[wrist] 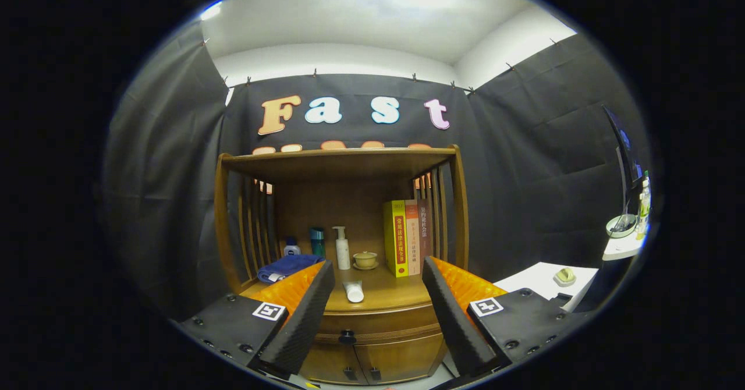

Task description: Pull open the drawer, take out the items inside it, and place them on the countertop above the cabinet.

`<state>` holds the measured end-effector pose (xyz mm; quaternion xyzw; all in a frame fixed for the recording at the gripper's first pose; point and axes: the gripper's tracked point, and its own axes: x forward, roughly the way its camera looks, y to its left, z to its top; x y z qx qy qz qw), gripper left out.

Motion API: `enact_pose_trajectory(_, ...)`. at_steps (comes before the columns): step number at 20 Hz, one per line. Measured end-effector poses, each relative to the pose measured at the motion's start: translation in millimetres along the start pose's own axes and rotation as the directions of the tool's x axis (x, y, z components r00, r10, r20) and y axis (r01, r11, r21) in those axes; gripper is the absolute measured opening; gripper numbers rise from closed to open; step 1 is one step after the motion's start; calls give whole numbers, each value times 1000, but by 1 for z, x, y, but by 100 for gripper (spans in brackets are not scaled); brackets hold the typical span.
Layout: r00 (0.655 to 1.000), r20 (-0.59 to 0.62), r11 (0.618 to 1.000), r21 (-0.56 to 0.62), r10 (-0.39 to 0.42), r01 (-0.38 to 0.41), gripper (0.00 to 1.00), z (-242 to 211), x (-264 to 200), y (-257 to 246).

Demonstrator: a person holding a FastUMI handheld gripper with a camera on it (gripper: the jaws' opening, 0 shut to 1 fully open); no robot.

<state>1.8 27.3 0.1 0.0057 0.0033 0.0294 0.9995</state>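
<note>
— Gripper (378,270)?
— Fingers spread wide apart, nothing between the pads, nothing touched. Held in the air in front of a wooden cabinet (372,343), aimed at its countertop (387,294).

— Drawer (378,326)?
— Closed, flush with the cabinet front just under the countertop edge. Dark round knob (347,337) at its middle, seen low in the gap between the two fingers, nearer the left one. Contents hidden behind the shut front. Below the drawer, two small doors (372,361) side by side, each with a dark handle near the seam.

— On the countertop?
— A white tube (353,291) lying down, cap toward the front edge, between the fingers and just beyond their tips. Behind it a white pump bottle (342,249) standing upright, and just beside that, to its right, a small yellowish cup on a saucer (365,259). Farther right, a row of books (407,237) standing upright against the slatted side, yellow spine foremost. To the left, a folded blue cloth (288,266), partly hidden by the left finger. Behind the cloth, a short white bottle with a blue cap (291,247) and a teal cylinder (317,241), near the back panel.

— Above?
— A wooden shelf top (337,158) on slatted sides, roofing the open nook.

— Elsewhere?
— Off to the right, well apart from the cabinet, a white table (538,279) with a small pale green object (564,275) on it. Beyond that, a white ledge with a bowl (620,225) and a clear bottle (644,202).
</note>
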Motion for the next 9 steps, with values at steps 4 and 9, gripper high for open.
enact_pose_trajectory(4, 1000, -4, 1000, -14, 9, -9, 99, -1, 0, 4)
enact_pose_trajectory(9, 1000, 9, 1000, -12, 6, -6, 99, 10, -5, 2)
